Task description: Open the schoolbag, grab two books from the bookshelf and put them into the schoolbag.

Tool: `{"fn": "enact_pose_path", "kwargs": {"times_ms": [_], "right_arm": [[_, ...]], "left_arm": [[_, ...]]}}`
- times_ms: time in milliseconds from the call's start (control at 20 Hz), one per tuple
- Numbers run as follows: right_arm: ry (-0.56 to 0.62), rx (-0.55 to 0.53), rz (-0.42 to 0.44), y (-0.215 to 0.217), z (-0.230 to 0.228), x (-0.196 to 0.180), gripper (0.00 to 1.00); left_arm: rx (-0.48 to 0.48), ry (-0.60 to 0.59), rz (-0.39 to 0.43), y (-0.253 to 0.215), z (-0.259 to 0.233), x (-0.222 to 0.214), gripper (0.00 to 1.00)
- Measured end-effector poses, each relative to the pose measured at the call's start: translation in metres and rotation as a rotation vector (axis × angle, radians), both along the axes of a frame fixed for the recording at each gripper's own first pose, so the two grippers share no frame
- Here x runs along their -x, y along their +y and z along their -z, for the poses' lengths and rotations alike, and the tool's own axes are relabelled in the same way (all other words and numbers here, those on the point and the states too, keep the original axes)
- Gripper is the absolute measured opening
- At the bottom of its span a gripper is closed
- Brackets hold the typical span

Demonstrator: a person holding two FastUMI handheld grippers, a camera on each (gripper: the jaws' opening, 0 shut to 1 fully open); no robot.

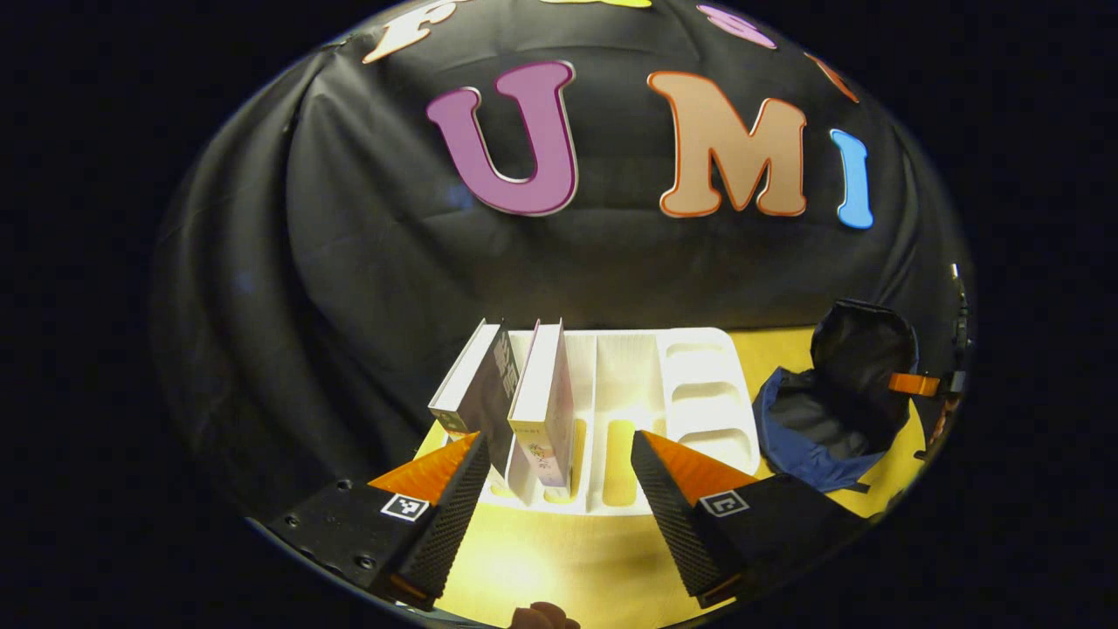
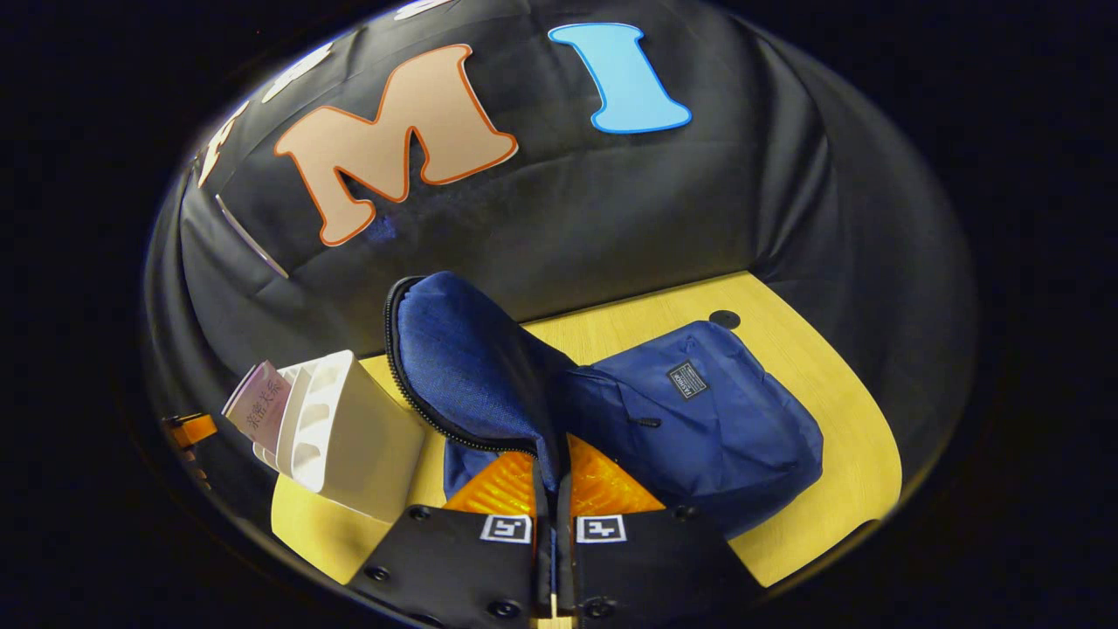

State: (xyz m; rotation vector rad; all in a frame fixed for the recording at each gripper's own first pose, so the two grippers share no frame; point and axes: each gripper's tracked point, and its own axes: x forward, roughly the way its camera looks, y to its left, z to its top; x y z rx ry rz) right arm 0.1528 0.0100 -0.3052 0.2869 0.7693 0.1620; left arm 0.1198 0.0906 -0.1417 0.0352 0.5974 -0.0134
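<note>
Clearly, the left claw (image 1: 555,489) stood apart, facing the bookshelf (image 1: 699,384) dead ahead near the worktop's (image 1: 559,559) back edge; its two upright books (image 1: 543,411) ran lengthwise away. The right claw (image 2: 552,502) pinched the schoolbag's flap (image 2: 454,367) upward.

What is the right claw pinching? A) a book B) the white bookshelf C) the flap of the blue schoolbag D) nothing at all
C: in the right gripper view the right claw is closed on the lifted flap of the blue schoolbag, holding it up, while the white bookshelf stands apart to the side.
</note>
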Motion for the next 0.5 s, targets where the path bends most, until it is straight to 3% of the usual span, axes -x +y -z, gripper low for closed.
{"fn": "enact_pose_path", "kwargs": {"times_ms": [400, 450, 500], "right_arm": [[-0.007, -0.006, 0.028, -0.003, -0.002, 0.000, 0.05], [-0.005, -0.008, 0.032, -0.003, -0.002, -0.001, 0.01], [-0.004, -0.008, 0.033, -0.003, -0.001, 0.000, 0.05]], "left_arm": [[-0.009, 0.181, 0.045, 0.022, 0.025, -0.046, 0.96], [-0.015, 0.196, 0.056, 0.022, 0.027, -0.051, 0.96], [-0.024, 0.205, 0.059, 0.023, 0.028, -0.057, 0.96]]}}
